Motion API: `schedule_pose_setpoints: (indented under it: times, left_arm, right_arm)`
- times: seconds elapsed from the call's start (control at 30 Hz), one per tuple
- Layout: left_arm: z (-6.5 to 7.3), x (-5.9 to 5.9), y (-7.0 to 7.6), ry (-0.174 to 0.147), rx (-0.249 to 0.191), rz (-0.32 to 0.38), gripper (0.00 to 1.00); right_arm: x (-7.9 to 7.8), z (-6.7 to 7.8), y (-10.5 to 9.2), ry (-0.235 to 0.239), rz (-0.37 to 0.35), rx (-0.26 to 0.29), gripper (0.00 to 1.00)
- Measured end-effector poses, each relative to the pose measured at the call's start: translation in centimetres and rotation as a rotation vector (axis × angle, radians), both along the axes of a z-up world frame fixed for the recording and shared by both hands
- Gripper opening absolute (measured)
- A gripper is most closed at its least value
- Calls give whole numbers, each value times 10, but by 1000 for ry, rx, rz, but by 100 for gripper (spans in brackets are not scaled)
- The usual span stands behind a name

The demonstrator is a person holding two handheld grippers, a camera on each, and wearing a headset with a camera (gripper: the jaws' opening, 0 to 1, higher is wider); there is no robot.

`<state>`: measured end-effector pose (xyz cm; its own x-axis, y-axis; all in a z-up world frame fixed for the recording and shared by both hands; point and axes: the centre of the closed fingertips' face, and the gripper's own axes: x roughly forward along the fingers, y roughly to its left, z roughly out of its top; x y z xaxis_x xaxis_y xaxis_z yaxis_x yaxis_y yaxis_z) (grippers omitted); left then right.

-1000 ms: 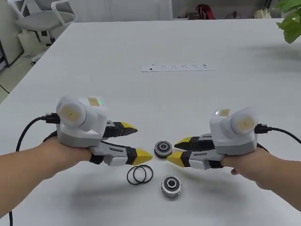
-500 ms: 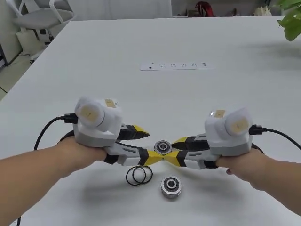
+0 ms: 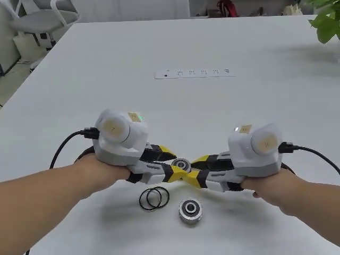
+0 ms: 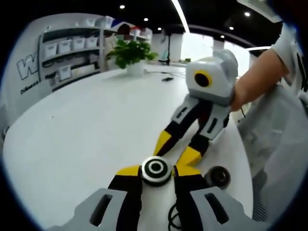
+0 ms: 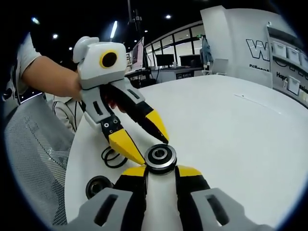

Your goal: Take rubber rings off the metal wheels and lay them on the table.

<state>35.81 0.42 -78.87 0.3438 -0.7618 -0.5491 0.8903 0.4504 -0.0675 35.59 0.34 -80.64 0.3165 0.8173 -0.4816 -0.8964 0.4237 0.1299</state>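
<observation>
Rubber rings (image 3: 154, 198), two thin black loops overlapping, lie flat near the person, just left of a second metal wheel (image 3: 190, 210); bare table (image 3: 175, 114) stretches far toward the power strip (image 3: 194, 72). Left gripper (image 3: 170, 163) clamps the dark-rimmed wheel (image 3: 181, 164); right gripper (image 3: 195, 169) tips touch it, grip unclear. A second ago both stood clear of it.

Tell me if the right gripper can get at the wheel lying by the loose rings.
Probably yes: the loose wheel lies bare on the table beside the right gripper, rings apart from it, nothing over it. The gripper's tips sit at the other wheel, so it must back off first.
</observation>
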Motion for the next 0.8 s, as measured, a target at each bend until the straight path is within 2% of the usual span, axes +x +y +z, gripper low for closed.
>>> schedule_pose_setpoints:
  times: [0.17,0.23,0.3,0.33,0.6,0.67,0.8]
  left_arm:
    - [-1,1,-1,-18,19,-6,21]
    - [-2,2,-2,-43,37,-15,17]
    - [-4,1,-3,-48,50,-23,14]
    - [-3,1,-3,-57,49,-21,14]
    - [-1,2,-3,-70,41,-5,14]
    - [-1,2,-3,-70,35,2,14]
    - [-1,2,-2,-69,23,14,14]
  right_arm:
    - [0,0,0,-1,-1,4,19]
    - [1,0,0,-2,-1,4,19]
    - [1,0,0,-3,-1,3,19]
    - [1,0,0,-4,-2,3,19]
    - [0,0,-1,2,-6,13,18]
    - [0,-2,-4,3,-5,-1,16]
    - [-1,-2,-6,13,-7,6,12]
